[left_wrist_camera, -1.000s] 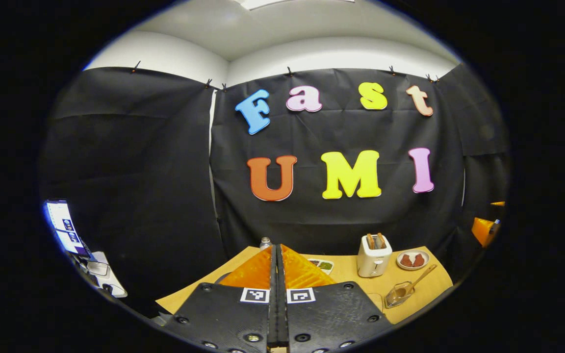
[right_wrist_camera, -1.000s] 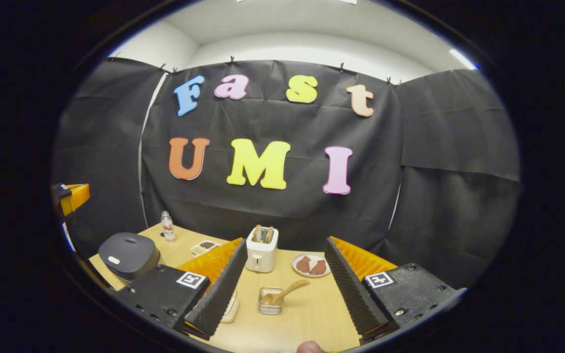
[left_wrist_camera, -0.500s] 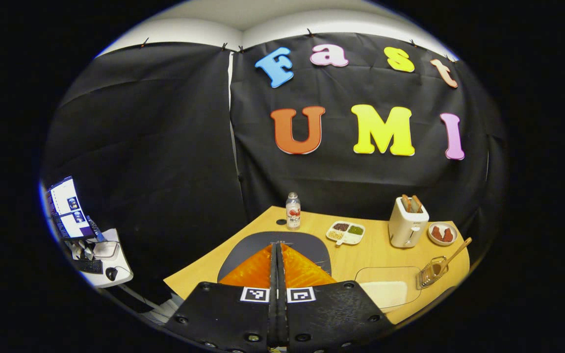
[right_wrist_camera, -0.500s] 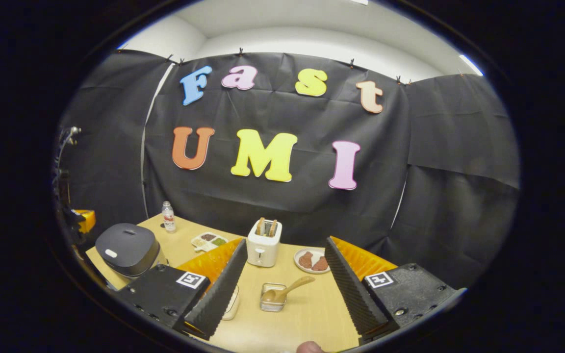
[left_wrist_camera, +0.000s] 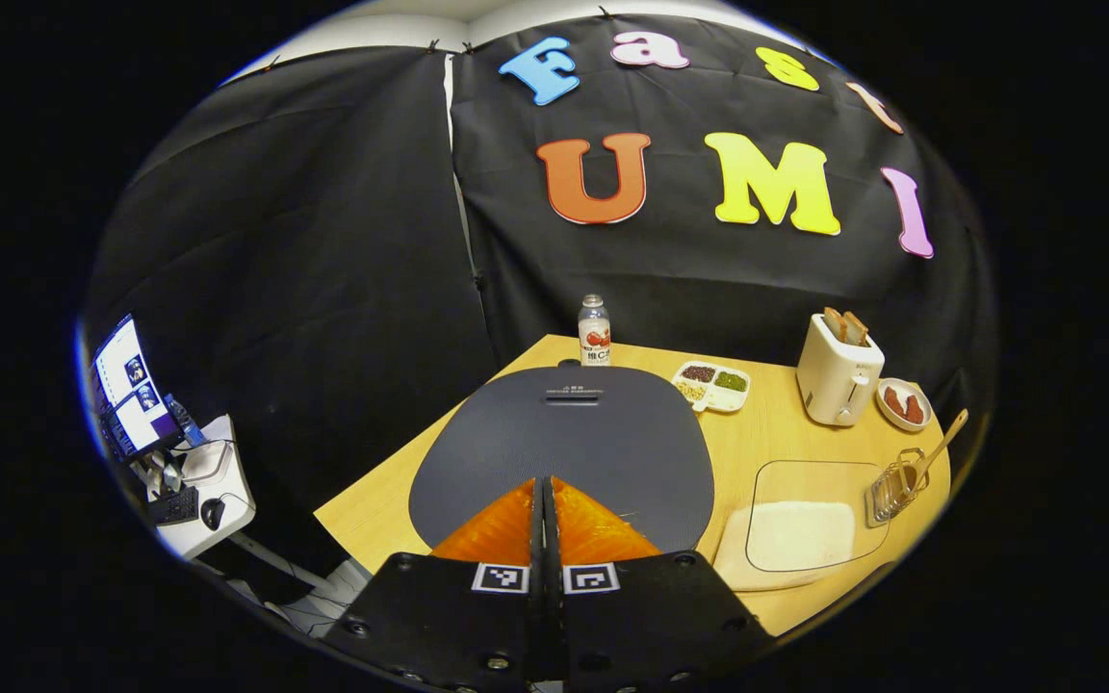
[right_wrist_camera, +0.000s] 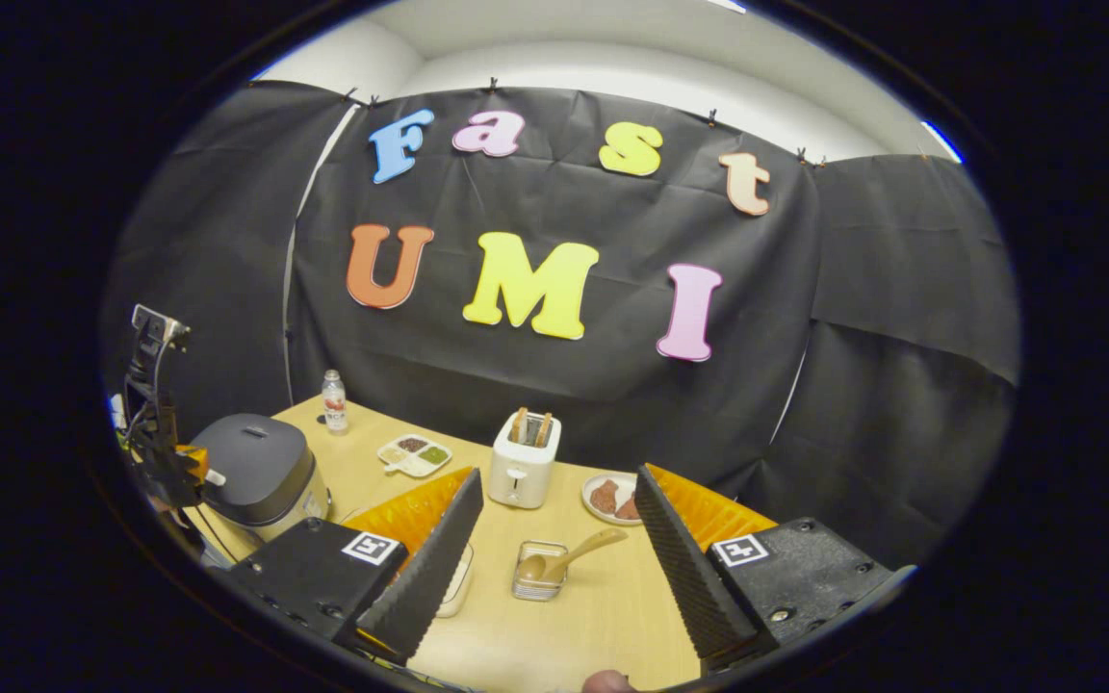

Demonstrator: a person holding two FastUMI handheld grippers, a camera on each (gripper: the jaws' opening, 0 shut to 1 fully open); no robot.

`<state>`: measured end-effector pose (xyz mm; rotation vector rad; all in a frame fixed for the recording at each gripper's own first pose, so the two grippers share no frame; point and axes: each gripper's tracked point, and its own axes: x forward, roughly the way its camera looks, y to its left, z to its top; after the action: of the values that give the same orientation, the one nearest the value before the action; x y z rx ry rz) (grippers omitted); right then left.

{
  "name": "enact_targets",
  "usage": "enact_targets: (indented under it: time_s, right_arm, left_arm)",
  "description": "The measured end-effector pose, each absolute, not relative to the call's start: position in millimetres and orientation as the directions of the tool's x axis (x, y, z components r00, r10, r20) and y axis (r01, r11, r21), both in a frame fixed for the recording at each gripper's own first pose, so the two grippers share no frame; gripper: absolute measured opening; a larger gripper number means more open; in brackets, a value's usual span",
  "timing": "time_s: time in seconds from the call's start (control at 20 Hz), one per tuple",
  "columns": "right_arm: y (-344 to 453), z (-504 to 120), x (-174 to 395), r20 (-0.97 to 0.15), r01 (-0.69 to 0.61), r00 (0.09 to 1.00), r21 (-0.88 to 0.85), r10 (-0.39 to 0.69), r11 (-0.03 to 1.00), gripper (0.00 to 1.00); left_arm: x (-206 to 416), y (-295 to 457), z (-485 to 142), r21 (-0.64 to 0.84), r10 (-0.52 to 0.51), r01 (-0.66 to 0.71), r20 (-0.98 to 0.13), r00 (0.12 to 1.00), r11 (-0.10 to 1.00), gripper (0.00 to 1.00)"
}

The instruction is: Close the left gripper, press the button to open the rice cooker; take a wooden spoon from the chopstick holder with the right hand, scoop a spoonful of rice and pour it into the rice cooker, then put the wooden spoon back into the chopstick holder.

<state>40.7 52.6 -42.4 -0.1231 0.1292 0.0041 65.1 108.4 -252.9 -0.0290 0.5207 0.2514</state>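
Pressing blind is your risk: your left gripper [left_wrist_camera: 545, 500], fingers together and empty, hangs over the rice cooker [left_wrist_camera: 564, 452] at the table's [left_wrist_camera: 786, 423] left edge, and could slip off its button. Your right gripper [right_wrist_camera: 559, 525] gapes wide before the wooden spoon [right_wrist_camera: 569, 560].

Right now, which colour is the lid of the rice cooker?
Dark grey, matte; the rice cooker lid shows best in the left gripper view.
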Motion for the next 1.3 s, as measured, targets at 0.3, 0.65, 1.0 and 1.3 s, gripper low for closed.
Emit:
enact_targets:
  time_s: [0.3,0.65,1.0,1.3]
  right_arm:
    - [52.0,-48.5,40.8,-0.146,-0.010,0.989,-0.125,-0.008,0.992,1.00]
    - [59.5,-54.8,43.2,-0.167,-0.027,0.986,-0.121,0.007,0.992,1.00]
    - [62.2,-53.6,43.5,-0.172,-0.035,0.985,-0.108,0.016,0.994,1.00]
    - [62.9,-53.2,44.0,-0.175,-0.040,0.984,-0.114,0.020,0.993,1.00]
  left_arm:
    - [64.4,110.4,-267.8,0.058,0.238,-0.245,-0.528,0.815,0.968,0.00]
    - [61.8,111.1,-273.1,-0.002,0.212,-0.259,-0.569,0.795,0.966,0.00]
    - [60.7,111.9,-273.5,0.009,0.203,-0.243,-0.579,0.790,0.970,0.00]
    - [52.3,110.2,-278.0,-0.022,0.189,-0.258,-0.622,0.760,0.966,0.00]
